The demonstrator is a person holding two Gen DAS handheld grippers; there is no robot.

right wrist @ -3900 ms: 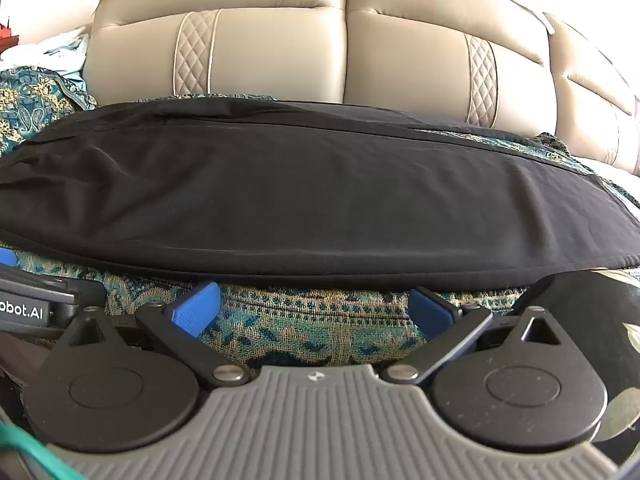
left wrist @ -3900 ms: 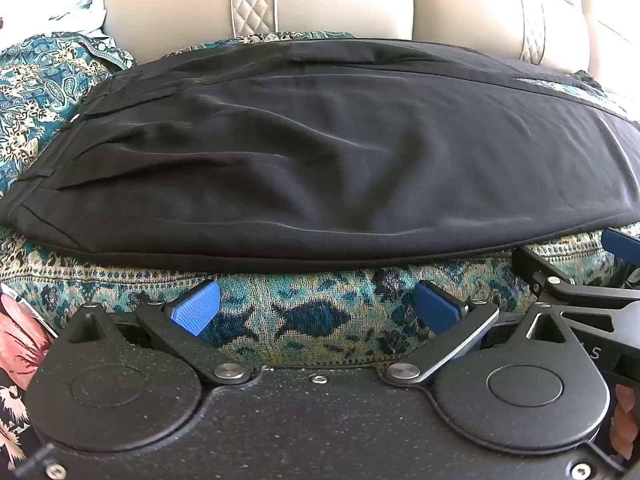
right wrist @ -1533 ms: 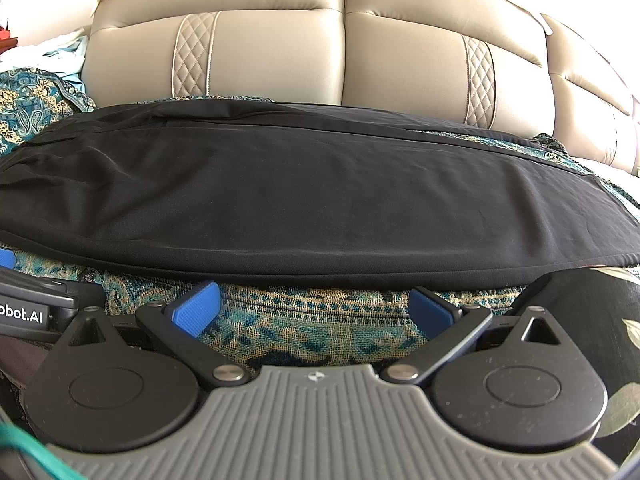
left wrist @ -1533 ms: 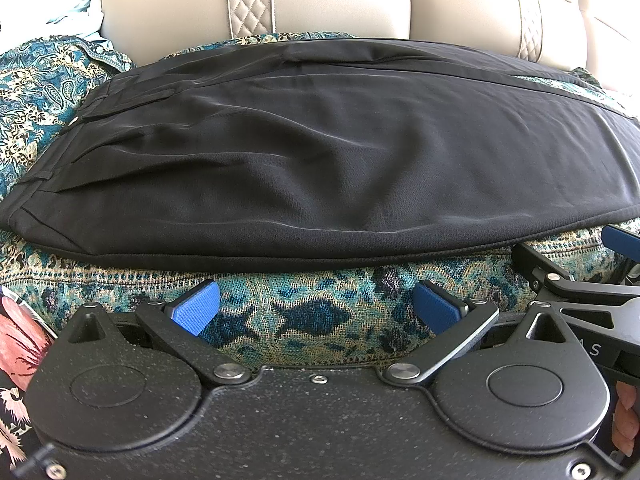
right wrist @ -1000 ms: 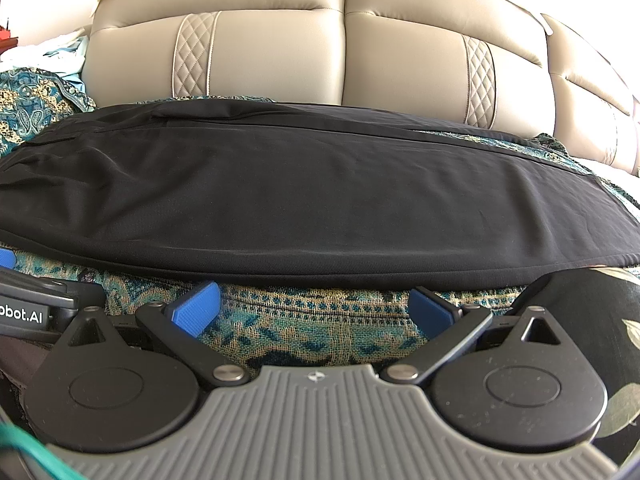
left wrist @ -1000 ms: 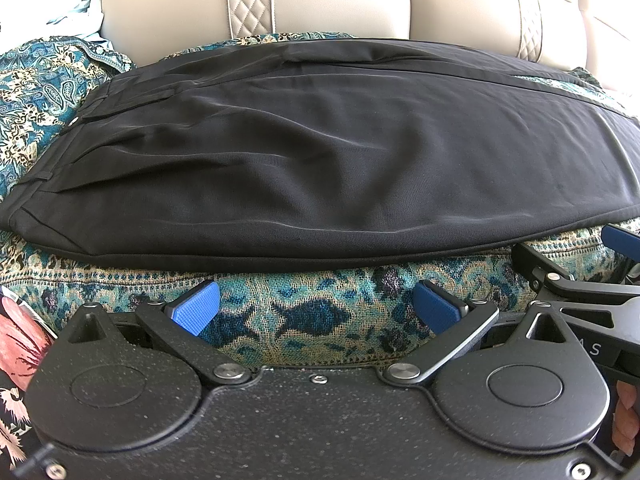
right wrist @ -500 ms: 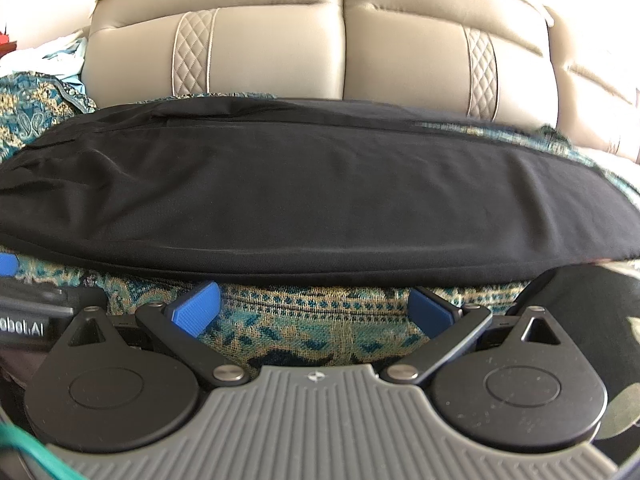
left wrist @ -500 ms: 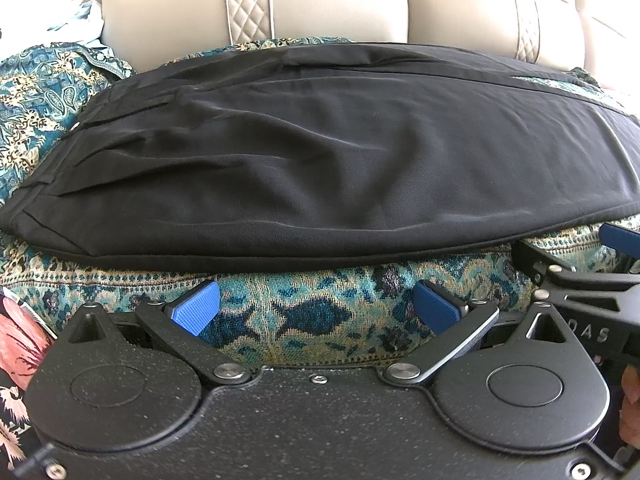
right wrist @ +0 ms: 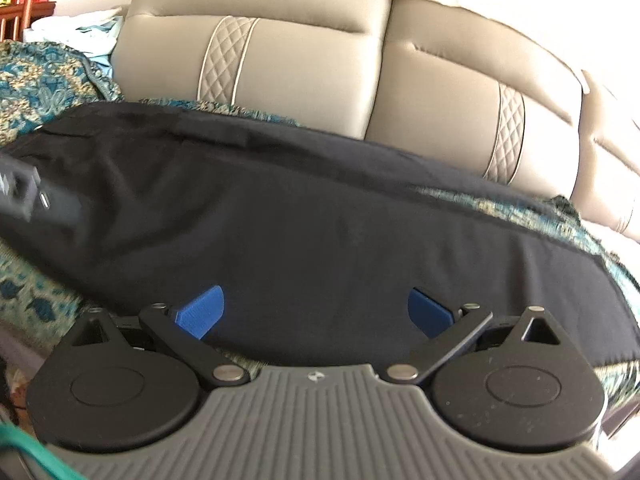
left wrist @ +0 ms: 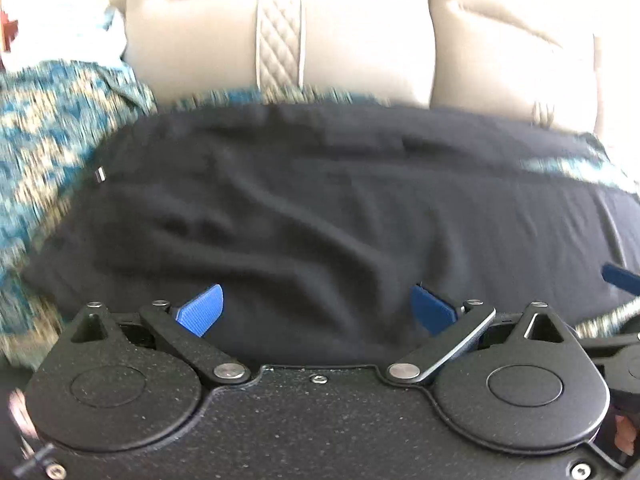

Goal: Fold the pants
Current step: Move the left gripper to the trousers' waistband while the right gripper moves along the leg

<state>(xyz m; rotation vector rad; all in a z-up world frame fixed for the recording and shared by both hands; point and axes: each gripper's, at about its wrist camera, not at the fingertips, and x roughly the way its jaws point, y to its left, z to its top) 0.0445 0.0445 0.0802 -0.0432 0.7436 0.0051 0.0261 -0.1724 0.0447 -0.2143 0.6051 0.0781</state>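
Observation:
Black pants [left wrist: 320, 208] lie flat lengthwise across a teal patterned throw on a sofa seat; they also show in the right wrist view [right wrist: 320, 232]. My left gripper [left wrist: 318, 310] is open, its blue pads over the near edge of the pants near the waist end. My right gripper [right wrist: 316, 312] is open, its pads over the near edge of the leg part. Neither holds cloth. The left gripper's body shows at the left edge of the right wrist view [right wrist: 24, 196].
The teal patterned throw [left wrist: 48, 128] covers the seat under the pants and bunches up at the left. The beige leather sofa back [right wrist: 300, 60] rises right behind the pants. The right gripper's fingertip shows at the right edge of the left wrist view [left wrist: 620, 276].
Both grippers have moved forward from in front of the seat edge to over the near edge of the pants. The jaws stay open. The pants have not moved.

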